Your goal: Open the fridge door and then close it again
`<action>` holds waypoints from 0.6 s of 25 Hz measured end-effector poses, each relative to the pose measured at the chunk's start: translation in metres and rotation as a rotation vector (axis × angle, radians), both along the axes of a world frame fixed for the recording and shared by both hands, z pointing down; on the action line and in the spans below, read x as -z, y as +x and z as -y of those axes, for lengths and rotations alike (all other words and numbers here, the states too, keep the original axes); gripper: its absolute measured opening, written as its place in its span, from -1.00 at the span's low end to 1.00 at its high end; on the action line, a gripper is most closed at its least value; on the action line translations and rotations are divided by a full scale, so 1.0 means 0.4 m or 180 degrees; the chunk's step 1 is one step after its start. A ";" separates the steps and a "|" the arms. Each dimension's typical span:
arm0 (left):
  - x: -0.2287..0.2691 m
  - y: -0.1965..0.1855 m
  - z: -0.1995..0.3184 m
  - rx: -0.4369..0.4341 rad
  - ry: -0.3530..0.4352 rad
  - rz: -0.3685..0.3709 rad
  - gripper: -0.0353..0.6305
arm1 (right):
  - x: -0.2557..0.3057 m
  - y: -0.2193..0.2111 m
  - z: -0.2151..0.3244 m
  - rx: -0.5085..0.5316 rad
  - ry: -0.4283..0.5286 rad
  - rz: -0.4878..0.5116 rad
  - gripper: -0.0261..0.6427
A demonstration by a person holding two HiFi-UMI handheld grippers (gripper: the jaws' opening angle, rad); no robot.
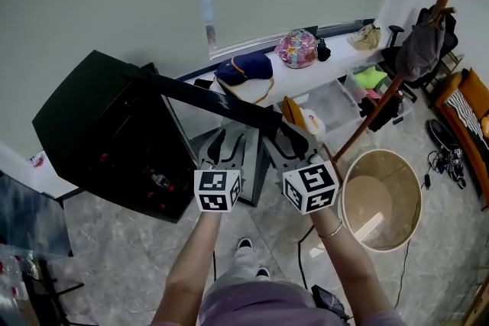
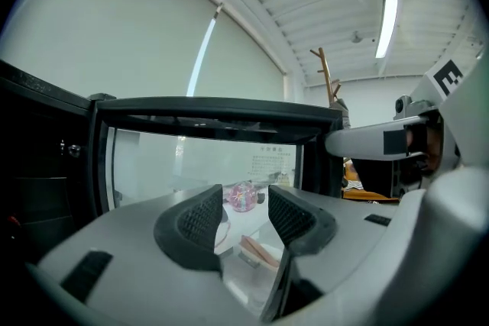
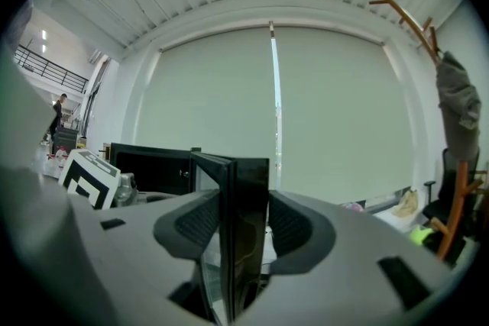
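1. While the black fridge (image 1: 114, 141) stands with its cabinet open, the glass-paned fridge door (image 1: 218, 99) is swung well out from it, with its free edge towards the person's hands.
2. Grip, right gripper (image 3: 237, 221): the jaws are closed on the free edge of the fridge door. One ribbed pad lies against each face of the dark frame.
3. Grip, left gripper (image 2: 244, 214): the jaws are narrowly apart with nothing between them. It sits just beside the right gripper, on the side nearer the fridge, and points at the glass pane.
4. Fridge interior: dark, and a few small items inside are too dim to identify.
5. Surroundings: a white desk (image 1: 306, 80) under the window, beyond the fridge door, carries a pink bag (image 1: 296, 48). A round wooden tub (image 1: 382, 198) stands on the floor, well apart from the fridge and past the right gripper.
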State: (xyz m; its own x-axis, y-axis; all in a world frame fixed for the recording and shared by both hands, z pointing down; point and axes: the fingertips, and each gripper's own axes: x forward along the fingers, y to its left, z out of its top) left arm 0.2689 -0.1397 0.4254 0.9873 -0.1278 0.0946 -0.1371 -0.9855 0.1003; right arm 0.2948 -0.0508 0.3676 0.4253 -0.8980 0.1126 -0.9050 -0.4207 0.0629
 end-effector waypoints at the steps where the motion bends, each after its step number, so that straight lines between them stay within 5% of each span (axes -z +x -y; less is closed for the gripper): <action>1: 0.000 0.008 0.003 -0.0008 -0.0011 0.0005 -0.38 | -0.001 0.007 0.001 -0.0017 -0.0002 0.0004 -0.33; 15: -0.001 0.099 0.018 -0.0126 -0.0140 0.0036 -0.37 | -0.010 0.099 0.015 -0.0192 0.0013 -0.0015 -0.36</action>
